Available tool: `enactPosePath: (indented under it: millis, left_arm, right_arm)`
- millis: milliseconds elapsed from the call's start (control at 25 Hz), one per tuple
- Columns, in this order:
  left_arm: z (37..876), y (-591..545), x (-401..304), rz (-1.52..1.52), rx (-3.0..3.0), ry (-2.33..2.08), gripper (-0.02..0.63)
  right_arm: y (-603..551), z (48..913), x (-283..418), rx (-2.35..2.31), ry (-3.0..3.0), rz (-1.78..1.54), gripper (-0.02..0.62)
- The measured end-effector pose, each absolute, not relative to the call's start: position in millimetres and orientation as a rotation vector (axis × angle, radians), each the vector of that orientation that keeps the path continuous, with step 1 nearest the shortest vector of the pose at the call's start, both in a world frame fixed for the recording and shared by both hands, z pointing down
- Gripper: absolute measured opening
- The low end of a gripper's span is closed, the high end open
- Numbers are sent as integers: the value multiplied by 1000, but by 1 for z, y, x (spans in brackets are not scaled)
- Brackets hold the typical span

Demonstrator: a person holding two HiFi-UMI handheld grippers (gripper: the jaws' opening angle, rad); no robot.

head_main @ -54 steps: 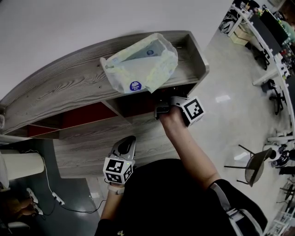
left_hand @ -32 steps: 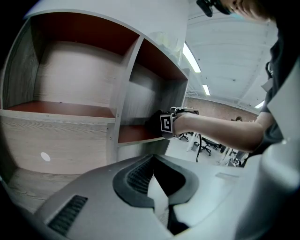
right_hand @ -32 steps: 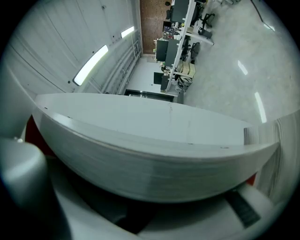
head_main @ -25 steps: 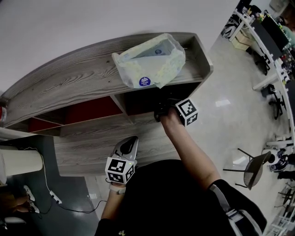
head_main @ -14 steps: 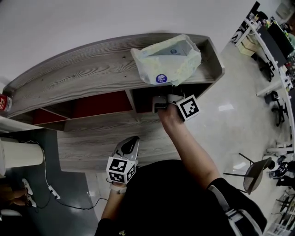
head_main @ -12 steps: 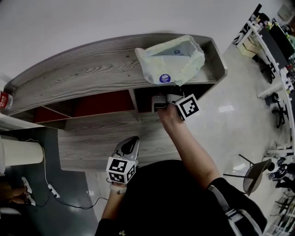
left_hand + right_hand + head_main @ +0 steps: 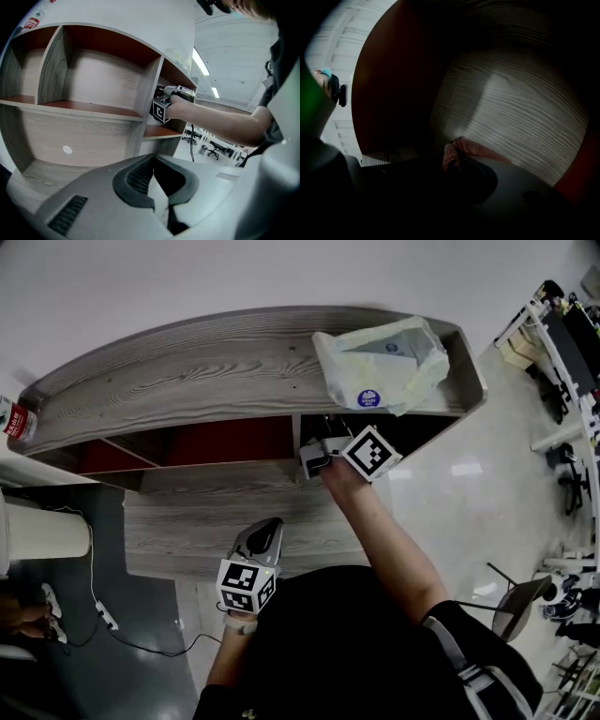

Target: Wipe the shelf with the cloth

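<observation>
Right gripper view: right hand-held gripper (image 7: 452,161), clamped on the cloth (image 7: 476,148), wipes inside the shelf (image 7: 520,108); next, likely a sweep farther along it. The left hand-held gripper (image 7: 154,187) hangs closed, empty.

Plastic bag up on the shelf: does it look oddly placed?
Somewhat. The plastic bag lies crumpled on the shelf top, its lower edge reaching the front lip, right above the compartment where the right gripper holds the cloth. Nothing looks spilled or broken.

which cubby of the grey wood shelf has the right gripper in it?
The rightmost upper cubby, under the pale plastic bag; the right gripper holds a pinkish cloth there. Cubbies further left show bare red backs.
</observation>
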State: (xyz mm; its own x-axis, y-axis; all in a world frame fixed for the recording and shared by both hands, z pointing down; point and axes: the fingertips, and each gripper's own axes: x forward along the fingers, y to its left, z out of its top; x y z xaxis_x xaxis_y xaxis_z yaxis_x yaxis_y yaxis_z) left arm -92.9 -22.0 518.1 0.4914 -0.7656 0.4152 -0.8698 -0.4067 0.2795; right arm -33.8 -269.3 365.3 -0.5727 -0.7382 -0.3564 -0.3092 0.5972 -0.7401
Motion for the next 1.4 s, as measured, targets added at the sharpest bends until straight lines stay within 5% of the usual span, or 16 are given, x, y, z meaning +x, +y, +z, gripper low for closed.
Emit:
enactPosePath:
  millis: [840,1400]
  left_arm:
    - [525,-38,-62,385,2363,-1201,6]
    - [530,-34,-77,381,2320,-1238,6]
  right_arm:
    - [-292,420,113,-1280,1785,-838,43]
    - [-293,493,101,-1347,1514,-1208,38]
